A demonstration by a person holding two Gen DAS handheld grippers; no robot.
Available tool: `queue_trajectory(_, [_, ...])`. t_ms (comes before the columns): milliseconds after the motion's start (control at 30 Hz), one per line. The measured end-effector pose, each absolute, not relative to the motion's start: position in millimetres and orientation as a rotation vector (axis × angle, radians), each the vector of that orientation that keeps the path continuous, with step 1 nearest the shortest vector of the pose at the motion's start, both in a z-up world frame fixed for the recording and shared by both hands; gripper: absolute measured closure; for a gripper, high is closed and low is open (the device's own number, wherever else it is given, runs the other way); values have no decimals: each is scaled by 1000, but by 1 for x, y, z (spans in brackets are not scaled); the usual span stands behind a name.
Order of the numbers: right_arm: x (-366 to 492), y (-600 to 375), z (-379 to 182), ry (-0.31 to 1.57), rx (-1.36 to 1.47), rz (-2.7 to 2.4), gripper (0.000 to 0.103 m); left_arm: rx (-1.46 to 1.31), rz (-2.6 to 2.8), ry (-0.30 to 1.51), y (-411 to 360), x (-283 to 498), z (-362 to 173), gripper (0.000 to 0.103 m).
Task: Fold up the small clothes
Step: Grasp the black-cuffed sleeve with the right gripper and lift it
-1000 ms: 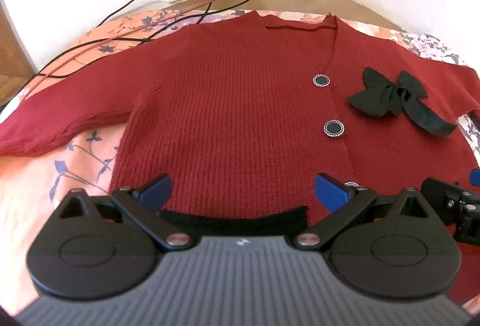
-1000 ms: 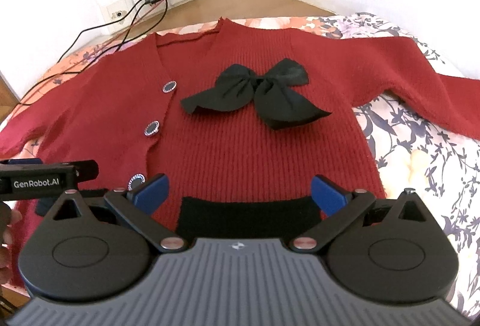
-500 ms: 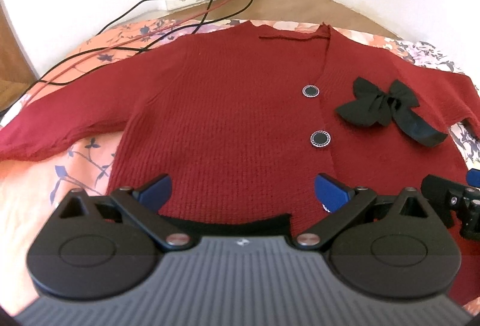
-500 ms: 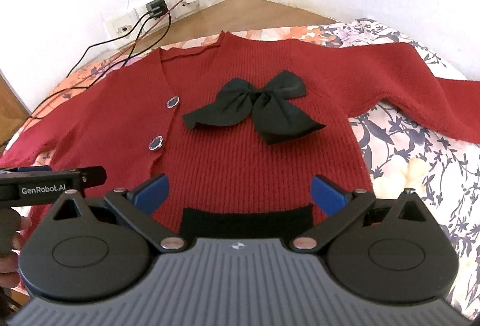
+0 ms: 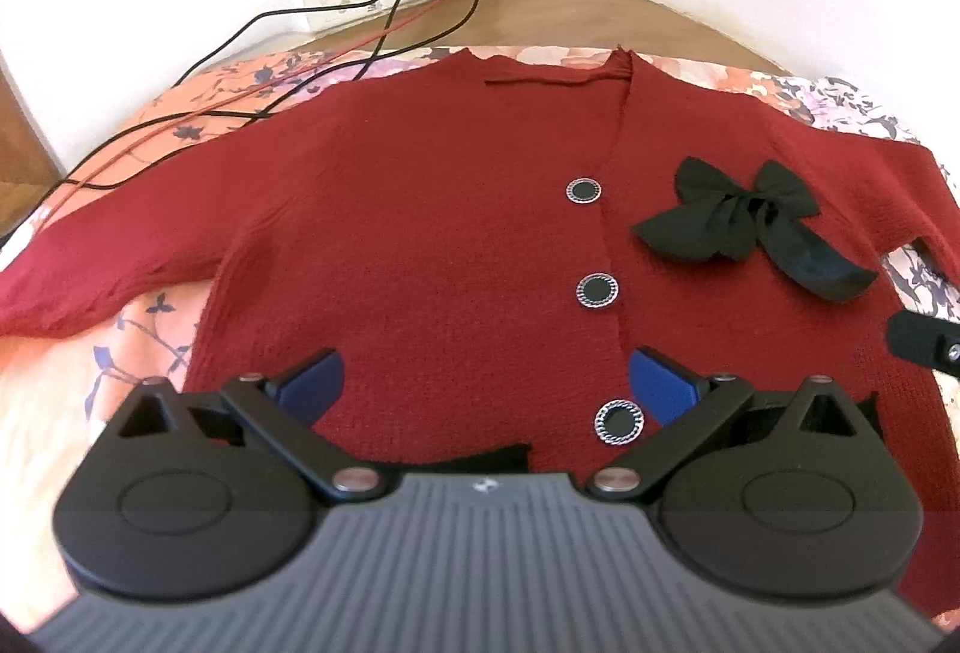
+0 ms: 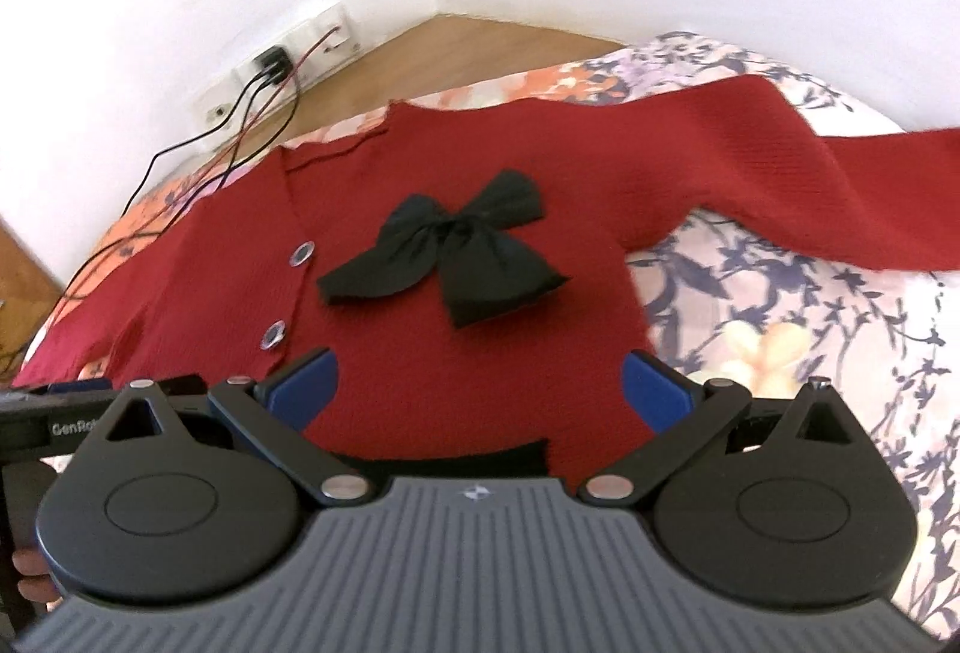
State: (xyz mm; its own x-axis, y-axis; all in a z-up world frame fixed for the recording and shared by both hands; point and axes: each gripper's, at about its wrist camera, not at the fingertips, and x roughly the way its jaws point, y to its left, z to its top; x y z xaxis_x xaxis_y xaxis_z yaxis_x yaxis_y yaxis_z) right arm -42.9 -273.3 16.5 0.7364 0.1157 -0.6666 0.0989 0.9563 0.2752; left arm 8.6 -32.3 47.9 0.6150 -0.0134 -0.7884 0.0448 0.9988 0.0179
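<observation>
Two wrist views, neither taking in the whole floral-print bedsheet (image 6: 780,329), which runs out of frame on every side and is hidden under the dark red rib-knit cardigan (image 5: 420,245) over most of its middle. Cardigan lies flat, front up, sleeves spread outward; its left-side cuff is cut off at the frame edge in the left view, and the far sleeve end is cut off in the right view. Its black hem band (image 6: 480,458) is mostly hidden behind each gripper body. Sheet is smooth cotton-like fabric, bare on both flanks of the garment, leaving open room outboard of each sleeve. Wooden floor and white wall lie beyond the collar edge. Thin black and red cables (image 5: 252,101) trail from a wall charger across the sheet's far corner, touching the near shoulder area. Black fabric bow (image 6: 444,248), crumpled and matte, sits on one chest panel. Three round black buttons with silver rims (image 5: 597,290) run down the placket; only two show in the right view. Left gripper (image 5: 486,383) and right gripper (image 6: 477,389) both hover above the lower hem, blue fingers spread wide, gripping nothing.
</observation>
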Motion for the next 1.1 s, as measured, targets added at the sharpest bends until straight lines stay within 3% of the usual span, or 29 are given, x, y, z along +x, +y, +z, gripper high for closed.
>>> queue_trajectory(1100, [-49,-508,-27,643,631,-348,0,88,-29,985,-90,25,25,0])
